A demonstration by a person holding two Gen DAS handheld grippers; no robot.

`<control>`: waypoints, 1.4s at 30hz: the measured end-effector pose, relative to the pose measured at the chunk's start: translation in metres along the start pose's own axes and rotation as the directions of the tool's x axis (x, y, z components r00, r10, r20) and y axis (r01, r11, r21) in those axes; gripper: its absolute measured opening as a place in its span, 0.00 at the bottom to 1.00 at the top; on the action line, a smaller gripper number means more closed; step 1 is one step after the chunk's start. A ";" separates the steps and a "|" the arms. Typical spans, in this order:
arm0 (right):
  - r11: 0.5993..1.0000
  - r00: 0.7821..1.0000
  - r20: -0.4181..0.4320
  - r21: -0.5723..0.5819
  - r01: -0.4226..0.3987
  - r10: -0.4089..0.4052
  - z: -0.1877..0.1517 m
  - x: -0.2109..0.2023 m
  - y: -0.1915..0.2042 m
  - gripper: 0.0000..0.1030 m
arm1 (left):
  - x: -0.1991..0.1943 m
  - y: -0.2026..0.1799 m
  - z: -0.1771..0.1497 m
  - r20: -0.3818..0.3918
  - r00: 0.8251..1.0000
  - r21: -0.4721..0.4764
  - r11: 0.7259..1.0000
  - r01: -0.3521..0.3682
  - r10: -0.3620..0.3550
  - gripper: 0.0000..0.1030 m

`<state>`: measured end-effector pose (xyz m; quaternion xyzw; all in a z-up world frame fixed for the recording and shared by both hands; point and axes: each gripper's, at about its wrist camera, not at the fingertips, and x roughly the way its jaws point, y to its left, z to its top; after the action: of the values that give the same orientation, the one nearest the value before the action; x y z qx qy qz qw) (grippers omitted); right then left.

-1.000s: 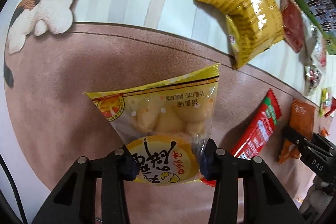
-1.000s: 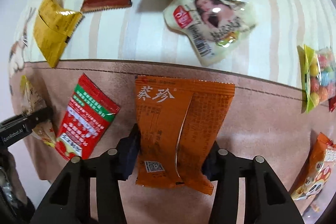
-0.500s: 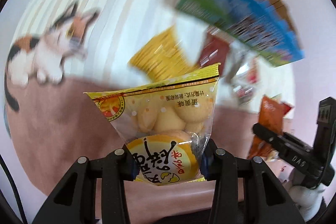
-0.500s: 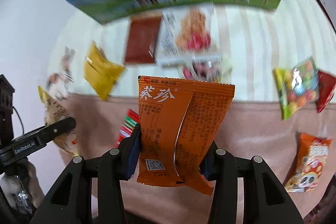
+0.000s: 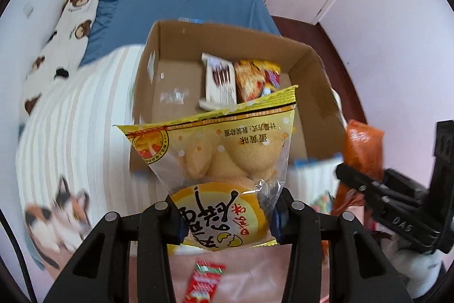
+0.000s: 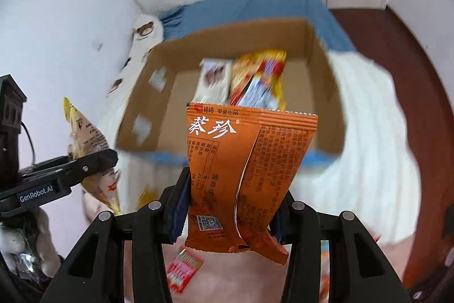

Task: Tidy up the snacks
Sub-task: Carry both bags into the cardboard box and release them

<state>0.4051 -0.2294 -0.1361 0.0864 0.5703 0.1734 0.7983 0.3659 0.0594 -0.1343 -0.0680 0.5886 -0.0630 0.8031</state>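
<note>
From the left wrist view, the left gripper is pinching the lower end of a yellow egg-cake bag, its jaws closed on the crinkled wrapper, and the bag is standing up in front of the lens with the cardboard box opening behind it toward twelve o'clock. The box is already holding a white packet and a yellow-red packet against its far wall, leaving bare floor on its left half. I judge this to be the carrying step, and the next move is calling for the bag to clear the near wall before the grip lets go. At three o'clock the right gripper is showing from the side with an orange packet, close enough that the two could crowd each other over the box. A red sachet is lying on the pink blanket at six o'clock. From the right wrist view, that gripper is clamping the orange packet by its lower part, the box sitting blurred beyond it at twelve o'clock. At nine o'clock the other tool is hanging with its yellow bag, and the red sachet is lying at seven o'clock, well short of the box.
</note>
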 end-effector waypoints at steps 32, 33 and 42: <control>0.969 0.964 -0.104 -0.013 0.245 -0.245 0.156 0.110 -0.063 0.97 | 0.127 0.029 0.130 -0.077 0.985 -0.036 0.987 -0.157 0.154 0.85; 0.970 0.965 -0.101 -0.013 0.241 -0.241 0.153 0.109 -0.062 0.97 | 0.125 0.028 0.127 -0.072 0.987 -0.038 0.988 -0.148 0.145 0.85; 0.976 0.975 -0.048 -0.032 0.216 -0.217 0.128 0.081 -0.044 0.97 | 0.090 0.015 0.091 0.017 0.986 -0.048 0.985 -0.165 0.166 0.85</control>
<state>0.5563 -0.2318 -0.1793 0.0087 0.5942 0.0949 0.7987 0.4797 0.0615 -0.1946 -0.0383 0.5852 0.0182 0.8098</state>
